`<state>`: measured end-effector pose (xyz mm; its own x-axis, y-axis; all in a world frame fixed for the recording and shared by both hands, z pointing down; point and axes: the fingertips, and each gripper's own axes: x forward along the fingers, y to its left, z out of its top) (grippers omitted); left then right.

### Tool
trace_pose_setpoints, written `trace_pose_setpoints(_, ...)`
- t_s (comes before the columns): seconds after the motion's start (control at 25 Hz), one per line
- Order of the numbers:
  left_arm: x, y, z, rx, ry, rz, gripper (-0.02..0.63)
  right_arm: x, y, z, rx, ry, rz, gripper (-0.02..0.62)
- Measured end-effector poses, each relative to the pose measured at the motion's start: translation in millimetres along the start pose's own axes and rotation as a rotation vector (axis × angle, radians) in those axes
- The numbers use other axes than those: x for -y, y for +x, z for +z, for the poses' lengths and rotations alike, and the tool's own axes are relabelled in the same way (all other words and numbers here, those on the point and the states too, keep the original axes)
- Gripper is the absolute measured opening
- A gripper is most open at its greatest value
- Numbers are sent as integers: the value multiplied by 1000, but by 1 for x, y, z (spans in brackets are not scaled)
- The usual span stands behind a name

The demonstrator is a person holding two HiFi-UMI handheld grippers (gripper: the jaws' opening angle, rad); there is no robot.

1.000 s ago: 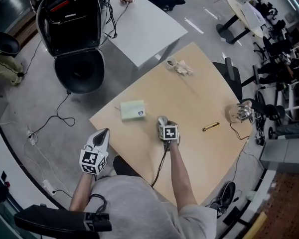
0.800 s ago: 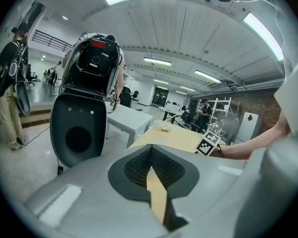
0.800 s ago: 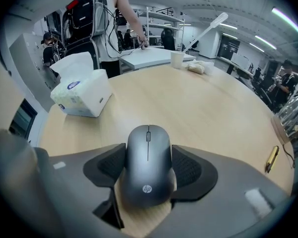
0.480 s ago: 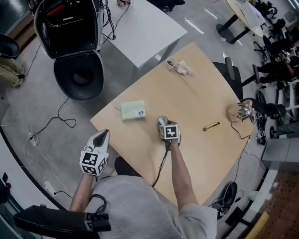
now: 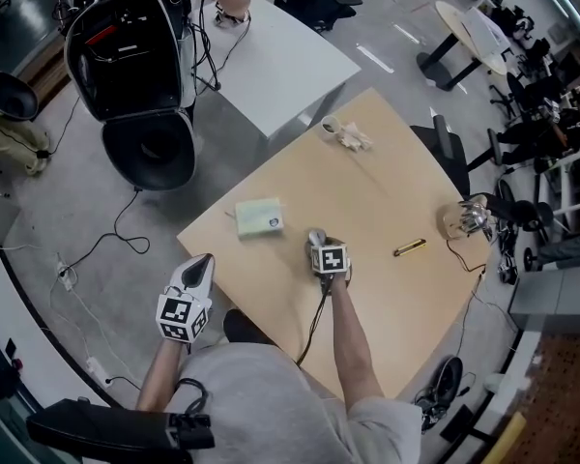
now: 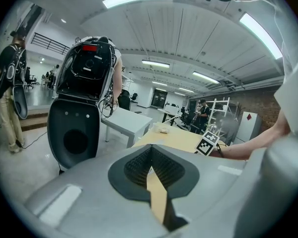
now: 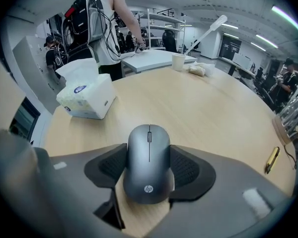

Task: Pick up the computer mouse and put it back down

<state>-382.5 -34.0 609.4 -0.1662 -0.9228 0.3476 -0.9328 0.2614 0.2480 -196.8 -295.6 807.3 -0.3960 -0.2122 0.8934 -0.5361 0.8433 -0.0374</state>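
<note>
Bare table (image 7: pixel 213 113) beyond mouse (image 7: pixel 148 162); tissue box (image 7: pixel 87 99) ahead-left.

**Right gripper clamping, left one idling**

The right arm (image 5: pixel 351 341) is reaching forward, the right gripper (image 5: pixel 317 246) pressing both jaws against the mouse (image 7: pixel 148 155). The left gripper (image 5: pixel 202 263) is hovering alongside, jaws together, gripping nothing.

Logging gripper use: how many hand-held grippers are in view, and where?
2. The left hand-held gripper is by the near edge of the wooden table, jaws together, empty. The right hand-held gripper is over the table, jaws on the computer mouse. None seems hidden.
</note>
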Motion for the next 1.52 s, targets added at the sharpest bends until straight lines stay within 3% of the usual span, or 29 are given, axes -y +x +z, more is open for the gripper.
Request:
trace_pose_setpoints(0.88,29,-37,-3,20,62,-78,20,-13,-103,-19,296,189,-30,276)
trace_pose_setpoints(1.52,60,-74,-17,47,103,-130,20,-47,-212,-57,530,223,-94,276)
